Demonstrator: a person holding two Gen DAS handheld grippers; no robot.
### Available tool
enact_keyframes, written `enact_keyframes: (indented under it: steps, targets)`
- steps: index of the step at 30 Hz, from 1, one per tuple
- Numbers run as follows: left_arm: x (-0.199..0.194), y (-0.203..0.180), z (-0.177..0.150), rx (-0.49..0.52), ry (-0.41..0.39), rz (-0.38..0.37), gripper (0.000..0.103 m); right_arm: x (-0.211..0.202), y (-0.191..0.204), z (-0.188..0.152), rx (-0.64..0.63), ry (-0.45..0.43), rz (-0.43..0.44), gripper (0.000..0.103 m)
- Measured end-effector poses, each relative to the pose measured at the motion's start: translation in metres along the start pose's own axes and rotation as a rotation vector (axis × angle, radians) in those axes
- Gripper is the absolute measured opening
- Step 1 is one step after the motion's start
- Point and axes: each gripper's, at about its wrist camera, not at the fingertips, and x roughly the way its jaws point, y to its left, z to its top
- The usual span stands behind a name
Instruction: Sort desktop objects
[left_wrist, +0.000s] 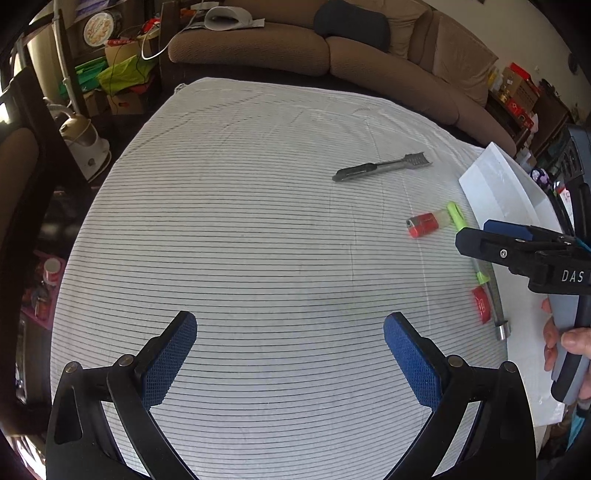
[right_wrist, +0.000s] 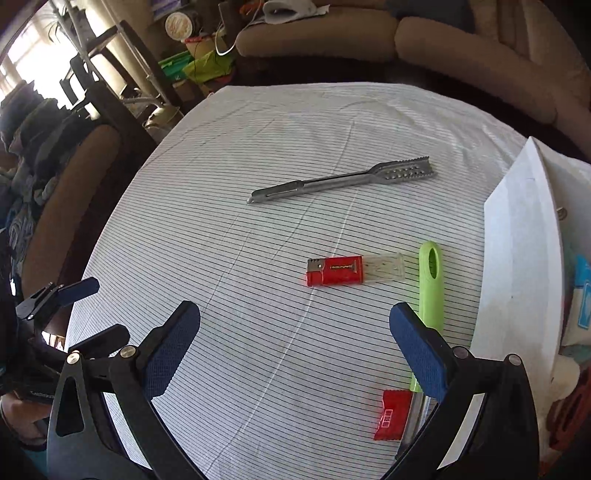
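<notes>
Desktop objects lie scattered on the right half of a bench (left_wrist: 236, 229) draped in a striped cloth, as seen from the left wrist: metal tongs (left_wrist: 384, 167) farthest back, a red lighter (left_wrist: 424, 224) nearer, a green-handled tool (left_wrist: 476, 254) running toward the near edge, and a small red packet (left_wrist: 481, 303) just beside that tool's metal shaft. A white tray (left_wrist: 506, 184) sits at the right edge of the bench. The left gripper (left_wrist: 290, 363) hovers over bare cloth, its fingers (left_wrist: 170, 360) spread wide and holding nothing. The right gripper (left_wrist: 476, 236) reaches in from the right, crossing in front of the green-handled tool; from this angle how far its fingers are spread cannot be told. From the right wrist, the right gripper (right_wrist: 295, 354) shows its fingers (right_wrist: 419, 354) wide apart and empty, with the red lighter (right_wrist: 352, 270) ahead of them and the green-handled tool (right_wrist: 430, 284) passing behind the right finger. The red packet (right_wrist: 393, 415) lies low in this view, touching or nearly touching the tool's shaft. The tongs (right_wrist: 343, 179) lie well apart from the rest, and the white tray (right_wrist: 517, 236) stands at the right. The left gripper (right_wrist: 81, 314) shows at the left edge. Nothing is yet in the tray, so the sorting appears barely begun, with the right gripper seemingly lining up a first pick. The next move would call for lowering over one item, likely the lighter or the tool, and closing across its narrow width without nudging the packet.
</notes>
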Motion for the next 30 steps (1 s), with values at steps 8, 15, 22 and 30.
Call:
enact_keyframes:
  steps: [8, 15, 22, 30]
  targets:
    - [-0.010, -0.003, -0.031, -0.001, 0.005, 0.036, 0.103, -0.005, 0.025, -0.033, 0.028, -0.055, -0.028, 0.103]
    - [-0.030, 0.000, -0.055, -0.031, -0.037, 0.126, 0.103, -0.027, 0.040, -0.068, 0.060, -0.108, -0.078, 0.103]
    - [-0.021, 0.003, -0.085, -0.049, -0.050, 0.166, 0.103, -0.021, 0.043, -0.112, 0.095, -0.137, -0.147, 0.103]
    - [-0.020, -0.014, -0.116, -0.012, -0.072, 0.187, 0.103, -0.017, 0.046, -0.168, 0.146, -0.161, -0.161, 0.103]
